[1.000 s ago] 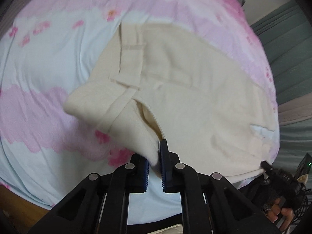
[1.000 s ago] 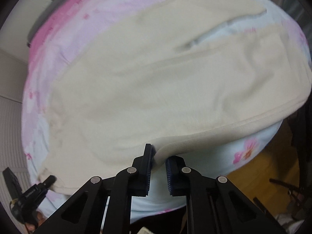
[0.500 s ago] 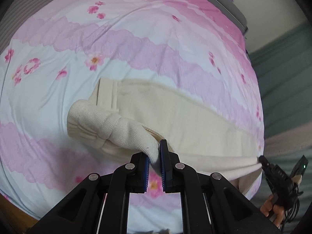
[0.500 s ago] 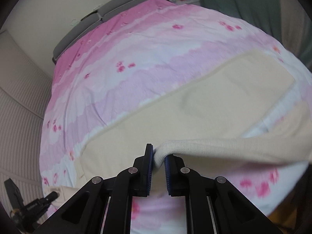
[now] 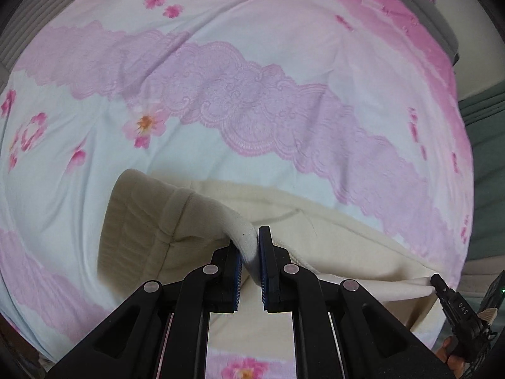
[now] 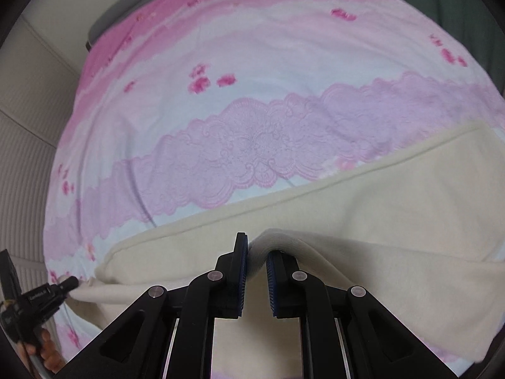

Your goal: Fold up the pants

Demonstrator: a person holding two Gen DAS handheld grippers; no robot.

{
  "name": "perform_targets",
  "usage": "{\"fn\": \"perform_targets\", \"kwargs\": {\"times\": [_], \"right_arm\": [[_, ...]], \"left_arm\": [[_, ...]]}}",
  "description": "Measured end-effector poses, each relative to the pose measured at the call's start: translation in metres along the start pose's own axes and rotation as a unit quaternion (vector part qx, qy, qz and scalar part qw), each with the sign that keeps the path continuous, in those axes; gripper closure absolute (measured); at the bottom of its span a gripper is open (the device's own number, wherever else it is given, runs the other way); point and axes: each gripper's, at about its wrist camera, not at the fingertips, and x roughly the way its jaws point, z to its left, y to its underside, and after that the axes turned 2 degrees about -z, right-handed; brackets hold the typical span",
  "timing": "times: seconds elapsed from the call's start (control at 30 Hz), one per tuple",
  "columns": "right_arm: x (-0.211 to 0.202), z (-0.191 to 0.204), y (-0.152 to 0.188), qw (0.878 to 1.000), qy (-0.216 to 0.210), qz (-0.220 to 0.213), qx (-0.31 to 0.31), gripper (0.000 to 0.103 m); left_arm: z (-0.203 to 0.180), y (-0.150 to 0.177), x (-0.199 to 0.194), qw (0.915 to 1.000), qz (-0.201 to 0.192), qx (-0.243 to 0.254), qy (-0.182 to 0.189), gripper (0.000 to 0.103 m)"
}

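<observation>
Cream knit pants [image 5: 331, 221] lie across a pink-and-white floral bedsheet [image 5: 221, 94], one long edge lifted off the sheet. Left gripper [image 5: 251, 246] is clamped on a cream fold near the ribbed waistband [image 5: 132, 221]; right gripper [image 6: 255, 252] pinches the raised edge further along.
</observation>
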Motion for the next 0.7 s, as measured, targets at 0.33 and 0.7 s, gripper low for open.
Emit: {"fn": "perform_targets", "kwargs": {"times": [0.33, 0.7], "right_arm": [[0.066, 0.008, -0.022, 0.997, 0.033, 0.06, -0.023, 0.089], [0.052, 0.027, -0.025, 0.997, 0.007, 0.073, -0.032, 0.046]], "left_arm": [[0.002, -0.036, 0.063, 0.9977, 0.057, -0.024, -0.027, 0.09], [-0.004, -0.045, 0.019, 0.9996, 0.026, -0.003, 0.014, 0.022]]}}
